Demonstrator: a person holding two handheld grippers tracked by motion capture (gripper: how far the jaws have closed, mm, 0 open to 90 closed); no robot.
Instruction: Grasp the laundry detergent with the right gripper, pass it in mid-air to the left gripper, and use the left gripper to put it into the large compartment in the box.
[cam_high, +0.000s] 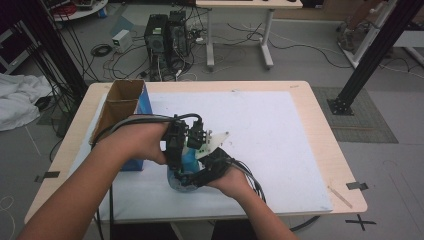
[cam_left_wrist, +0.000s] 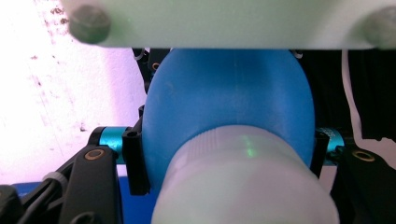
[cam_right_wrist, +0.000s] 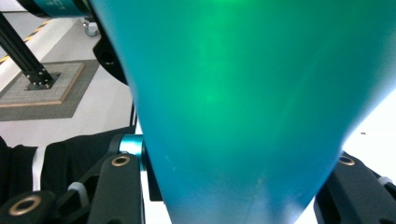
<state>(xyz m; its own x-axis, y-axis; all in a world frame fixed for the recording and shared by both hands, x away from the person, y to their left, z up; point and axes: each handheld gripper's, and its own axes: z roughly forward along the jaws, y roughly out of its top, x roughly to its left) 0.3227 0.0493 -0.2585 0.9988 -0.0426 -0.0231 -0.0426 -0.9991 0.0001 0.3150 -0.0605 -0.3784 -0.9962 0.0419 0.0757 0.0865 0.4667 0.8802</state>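
Between both tools' clamped jaws sits a blue bottle (cam_high: 186, 165); its white cap (cam_left_wrist: 243, 182) faces the left tool (cam_high: 176, 150).

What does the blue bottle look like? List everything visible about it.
The bottle is glossy blue plastic, bulbous, narrowing to a ribbed white cap. It sits over the white mat, near the table's front edge. The left gripper clamps it near the cap; the right gripper clamps its tapering body. In the high view, hands and grippers hide most of it.
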